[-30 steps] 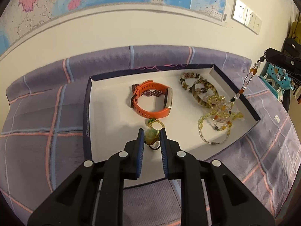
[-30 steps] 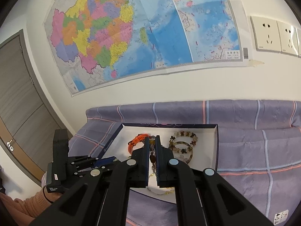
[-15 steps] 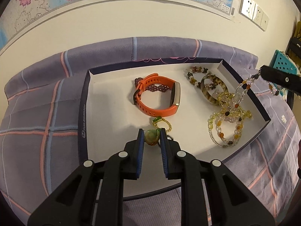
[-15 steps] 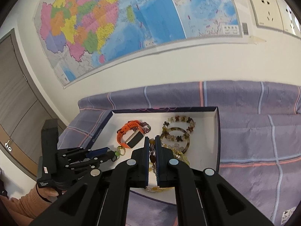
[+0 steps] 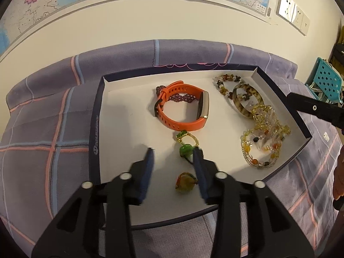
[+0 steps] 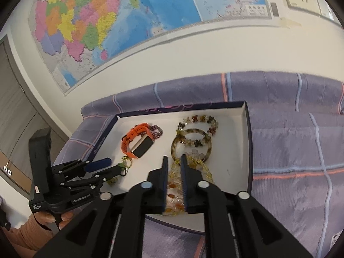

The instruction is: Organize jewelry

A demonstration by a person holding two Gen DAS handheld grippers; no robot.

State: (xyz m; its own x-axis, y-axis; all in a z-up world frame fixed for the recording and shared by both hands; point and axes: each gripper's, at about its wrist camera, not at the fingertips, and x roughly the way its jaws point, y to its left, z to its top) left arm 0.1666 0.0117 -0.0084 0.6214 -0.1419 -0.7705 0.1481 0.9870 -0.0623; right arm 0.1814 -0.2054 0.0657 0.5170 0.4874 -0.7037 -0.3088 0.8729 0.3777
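Opening now: left gripper (image 5: 173, 151), jaws spreading over the white tray (image 5: 120, 133), nothing clamped. Green-stone pendant (image 5: 186, 150) lying on tray floor btw the fingers, touching the right-hand finger, w/ its gold chain (image 5: 186, 138) trailing toward the orange watch band (image 5: 181, 112). Small amber bead piece (image 5: 186, 181) further back btw the fingers, loose on tray. Right gripper (image 6: 173, 162) also opening, gap still narrow, poised over the yellow beaded necklace heap (image 6: 174, 191) at tray's near right; strands visible in the gap, can't tell if pads touch them. Tortoiseshell bangle (image 6: 191, 145) & flower-bead bracelet (image 6: 197, 121) just beyond. Purple beaded bracelet (image 5: 179, 96) tucked inside the watch band. Tray resting on purple plaid bed cover (image 6: 290, 150).
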